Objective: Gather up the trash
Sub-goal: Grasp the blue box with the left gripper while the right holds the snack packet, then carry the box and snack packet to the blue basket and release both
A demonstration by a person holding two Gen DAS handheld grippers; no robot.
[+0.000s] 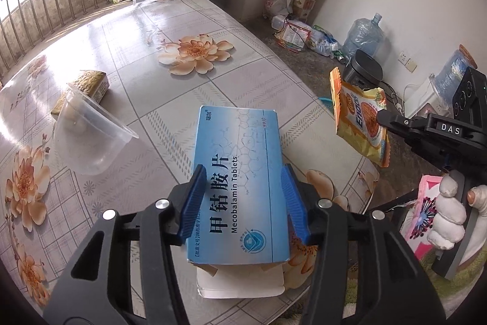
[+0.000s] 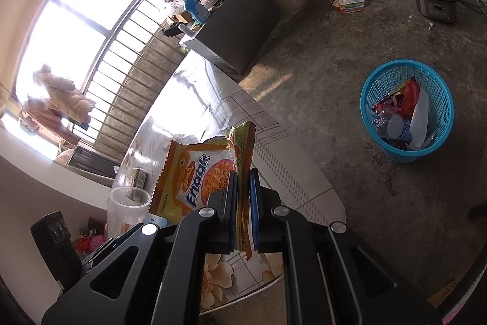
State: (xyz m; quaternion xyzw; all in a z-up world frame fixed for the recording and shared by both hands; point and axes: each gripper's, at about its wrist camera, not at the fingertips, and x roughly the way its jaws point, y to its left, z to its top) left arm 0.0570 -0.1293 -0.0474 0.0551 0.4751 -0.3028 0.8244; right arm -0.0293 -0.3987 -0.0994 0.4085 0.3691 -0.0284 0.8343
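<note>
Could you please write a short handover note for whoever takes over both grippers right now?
Left gripper: blue pads on both sides of the blue medicine box, which lies on the table; grip looks closed, box not lifted.
Right gripper: shut on the yellow Enaak snack wrapper, held in the air.
Blue basket on the floor already holds several pieces of trash.
Left to do: drop the wrapper and box in the basket, then collect the clear plastic cup and the small brown box from the table.
</note>
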